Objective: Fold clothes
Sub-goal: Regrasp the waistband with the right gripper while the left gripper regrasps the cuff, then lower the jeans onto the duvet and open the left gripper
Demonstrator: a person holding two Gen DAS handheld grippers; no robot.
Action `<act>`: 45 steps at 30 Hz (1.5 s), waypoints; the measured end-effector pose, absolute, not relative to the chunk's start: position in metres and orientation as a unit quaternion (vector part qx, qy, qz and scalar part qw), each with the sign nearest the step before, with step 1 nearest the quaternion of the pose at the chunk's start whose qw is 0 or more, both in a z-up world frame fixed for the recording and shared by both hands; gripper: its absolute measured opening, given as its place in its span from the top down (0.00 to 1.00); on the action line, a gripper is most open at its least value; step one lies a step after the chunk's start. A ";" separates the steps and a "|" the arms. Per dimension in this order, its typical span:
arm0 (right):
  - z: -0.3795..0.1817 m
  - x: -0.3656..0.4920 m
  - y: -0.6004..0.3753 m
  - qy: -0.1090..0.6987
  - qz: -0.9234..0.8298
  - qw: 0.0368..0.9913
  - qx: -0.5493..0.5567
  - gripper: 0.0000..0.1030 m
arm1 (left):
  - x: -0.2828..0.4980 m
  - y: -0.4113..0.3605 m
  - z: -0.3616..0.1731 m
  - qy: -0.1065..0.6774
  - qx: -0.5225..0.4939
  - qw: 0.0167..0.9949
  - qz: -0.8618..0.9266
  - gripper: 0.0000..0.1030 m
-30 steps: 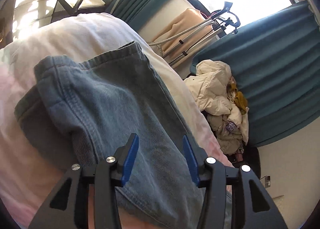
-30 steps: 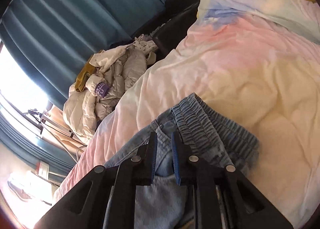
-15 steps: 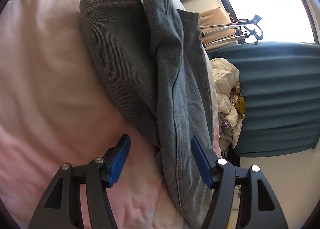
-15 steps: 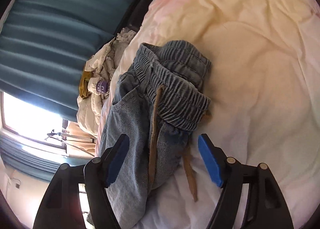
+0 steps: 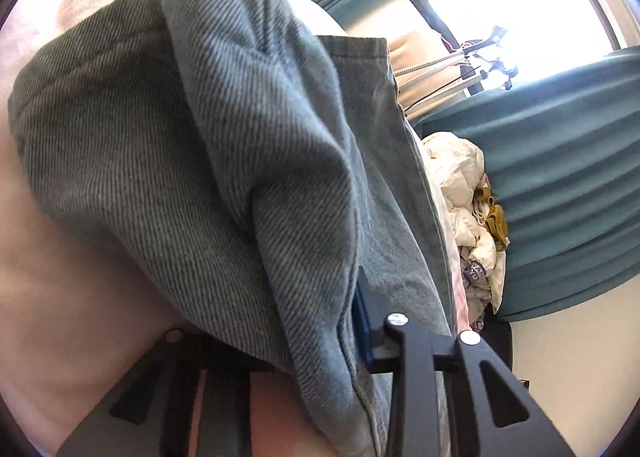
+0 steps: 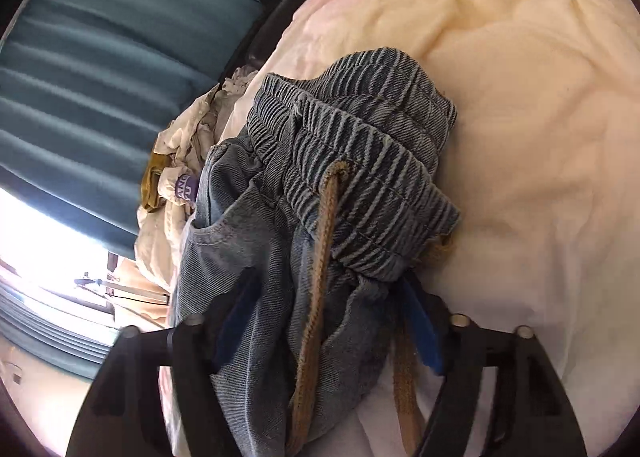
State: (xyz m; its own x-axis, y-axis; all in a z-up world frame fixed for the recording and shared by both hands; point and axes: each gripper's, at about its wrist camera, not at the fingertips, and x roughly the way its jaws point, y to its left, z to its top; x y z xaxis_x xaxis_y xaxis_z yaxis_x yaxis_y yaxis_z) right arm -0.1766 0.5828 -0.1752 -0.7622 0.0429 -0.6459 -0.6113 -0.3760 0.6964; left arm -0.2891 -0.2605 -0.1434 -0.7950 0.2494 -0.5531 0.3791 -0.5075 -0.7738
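Half a second ago both of my grippers hung open above the jeans [image 6: 280,277] on the bed [image 6: 520,137]; now both have dropped into the cloth. My right gripper [image 6: 320,341] has its blue pads spread to either side of the bunched denim just below the elastic waistband [image 6: 360,185], with the tan drawstring [image 6: 320,257] running down between them; the jaws straddle the cloth but do not pinch it yet. On the left, the folded leg end has swung close and drapes over my left gripper [image 5: 304,321], hiding one finger, so I cannot tell whether it grips. The jeans lie lengthwise folded on the pastel bedding. I judge this as setting up a two-ended grasp for the next fold.
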 end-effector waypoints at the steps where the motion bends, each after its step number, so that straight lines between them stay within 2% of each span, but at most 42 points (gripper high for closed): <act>1: -0.172 -0.177 0.581 0.508 0.788 0.215 -0.274 0.60 | -0.290 -0.260 -0.141 0.490 0.314 0.044 -0.812 0.87; 2: -0.169 -0.176 0.581 0.505 0.791 0.216 -0.270 0.69 | -0.291 -0.259 -0.138 0.486 0.310 0.048 -0.816 0.88; 4: -0.163 -0.170 0.581 0.503 0.796 0.217 -0.259 0.78 | -0.292 -0.258 -0.133 0.478 0.301 0.056 -0.823 0.90; 7: -0.145 -0.162 0.576 0.488 0.812 0.211 -0.243 0.84 | -0.275 -0.259 -0.112 0.489 0.274 0.045 -0.827 0.90; 13: -0.125 -0.135 0.583 0.509 0.813 0.177 -0.219 0.85 | -0.223 -0.266 -0.082 0.477 0.266 0.029 -0.837 0.90; 22: -0.104 -0.073 0.589 0.529 0.810 0.142 -0.209 0.85 | -0.155 -0.281 -0.093 0.495 0.320 0.039 -0.807 0.90; 25: -0.107 -0.046 0.589 0.538 0.801 0.145 -0.216 0.85 | -0.135 -0.281 -0.099 0.494 0.341 0.046 -0.799 0.90; 33: -0.160 -0.031 0.601 0.578 0.750 0.163 -0.276 0.85 | -0.125 -0.275 -0.098 0.425 0.384 0.066 -0.817 0.89; 38: -0.159 -0.028 0.598 0.565 0.756 0.172 -0.284 0.85 | -0.113 -0.276 -0.099 0.404 0.405 0.077 -0.817 0.80; 41: -0.161 -0.026 0.598 0.559 0.757 0.172 -0.289 0.84 | -0.103 -0.271 -0.090 0.389 0.400 0.082 -0.826 0.57; 43: -0.162 -0.026 0.597 0.556 0.758 0.175 -0.292 0.84 | -0.093 -0.265 -0.081 0.379 0.390 0.083 -0.835 0.48; 45: -0.162 -0.027 0.596 0.553 0.759 0.178 -0.294 0.84 | -0.085 -0.257 -0.071 0.359 0.386 0.090 -0.845 0.44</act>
